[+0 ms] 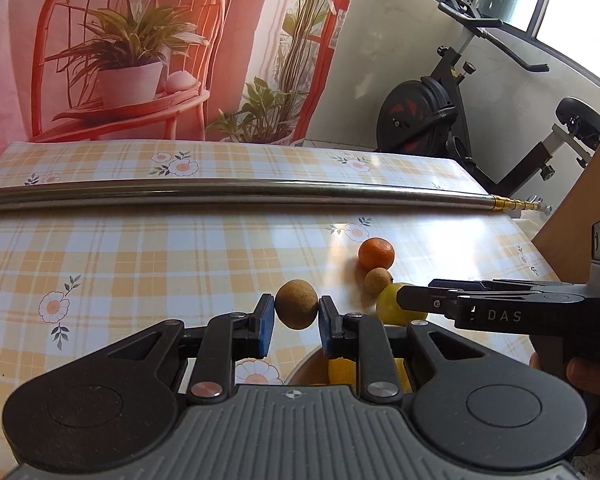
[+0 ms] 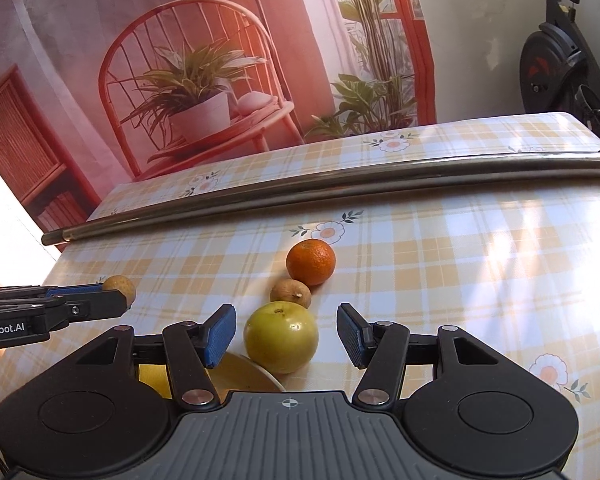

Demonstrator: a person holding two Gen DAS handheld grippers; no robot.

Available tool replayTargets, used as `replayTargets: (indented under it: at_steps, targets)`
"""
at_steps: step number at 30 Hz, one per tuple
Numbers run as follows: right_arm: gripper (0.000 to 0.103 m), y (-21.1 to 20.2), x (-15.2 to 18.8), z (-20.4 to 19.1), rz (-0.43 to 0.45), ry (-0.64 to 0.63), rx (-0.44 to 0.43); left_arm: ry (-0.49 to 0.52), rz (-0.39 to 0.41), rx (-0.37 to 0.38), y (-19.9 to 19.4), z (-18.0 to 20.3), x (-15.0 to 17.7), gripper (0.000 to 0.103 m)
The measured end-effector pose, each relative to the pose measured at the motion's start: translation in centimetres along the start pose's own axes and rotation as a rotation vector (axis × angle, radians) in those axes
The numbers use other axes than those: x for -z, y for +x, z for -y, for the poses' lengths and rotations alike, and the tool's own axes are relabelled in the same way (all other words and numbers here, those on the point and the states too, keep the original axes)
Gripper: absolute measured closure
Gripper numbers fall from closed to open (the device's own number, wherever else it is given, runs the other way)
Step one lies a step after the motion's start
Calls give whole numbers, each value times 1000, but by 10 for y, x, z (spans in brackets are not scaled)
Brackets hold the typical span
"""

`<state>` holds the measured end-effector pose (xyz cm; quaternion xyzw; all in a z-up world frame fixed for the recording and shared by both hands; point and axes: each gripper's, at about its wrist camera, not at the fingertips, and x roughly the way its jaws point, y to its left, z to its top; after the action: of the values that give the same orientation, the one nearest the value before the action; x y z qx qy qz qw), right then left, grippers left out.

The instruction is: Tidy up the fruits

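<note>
Table [image 2: 480, 264]: plaid flowered cloth, crossed at the back by a long metal rod [image 2: 340, 190]. Fruit lies in a short row near the front edge.

Bowl [image 2: 240, 376]: only a yellow-brown rim shows beneath both grippers, with something yellow inside; in all likelihood the place where the fruit is being gathered.

Right gripper [image 2: 286, 334]: jaws released, standing one on each side of the apple [image 2: 281, 336] with a clear gap at both pads [image 2: 222, 330]; nothing is held. The apple rests on the cloth, just beside the bowl rim.

Left gripper [image 1: 296, 314]: jaws clenched on a small brown fruit [image 1: 296, 308], carried clear of the cloth.

Orange [image 2: 311, 262] and a second brown fruit [image 2: 291, 291]: on the cloth behind the apple, the brown one touching or nearly touching it.

Step in hand, as judged: grasping the apple while the left load travels to the bowl. For a sound grip, centre the pads on the apple's widest girth, lower until they straddle its middle, and close squarely so that it does not roll against the brown fruit behind. Lift straight before turning toward the bowl, keeping clear of the left gripper.
</note>
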<state>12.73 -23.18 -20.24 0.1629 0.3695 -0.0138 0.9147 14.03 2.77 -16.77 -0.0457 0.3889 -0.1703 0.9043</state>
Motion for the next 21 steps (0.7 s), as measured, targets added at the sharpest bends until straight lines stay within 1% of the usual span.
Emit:
replayTargets:
  at_steps: [3, 5, 8, 11, 13, 17, 21]
  targets:
    - [50, 11, -1, 1, -22, 10, 0, 7, 5, -1, -3, -1, 3, 78]
    - [52, 16, 0, 3, -42, 30, -8, 9, 6, 4, -3, -1, 6, 78]
    - [53, 21, 1, 5, -58, 56, -26, -8, 11, 19, -6, -2, 10, 78]
    - [58, 23, 3, 6, -63, 73, -38, -33, 9, 33, -6, -4, 13, 78]
    - [59, 24, 4, 8, -68, 87, -39, -44, 9, 40, -7, -5, 16, 78]
    - [60, 23, 6, 15, -67, 141, -56, -54, 5, 50, -10, -7, 20, 78]
    - [60, 16, 8, 14, -35, 142, -38, -53, 11, 62, -13, -7, 22, 78]
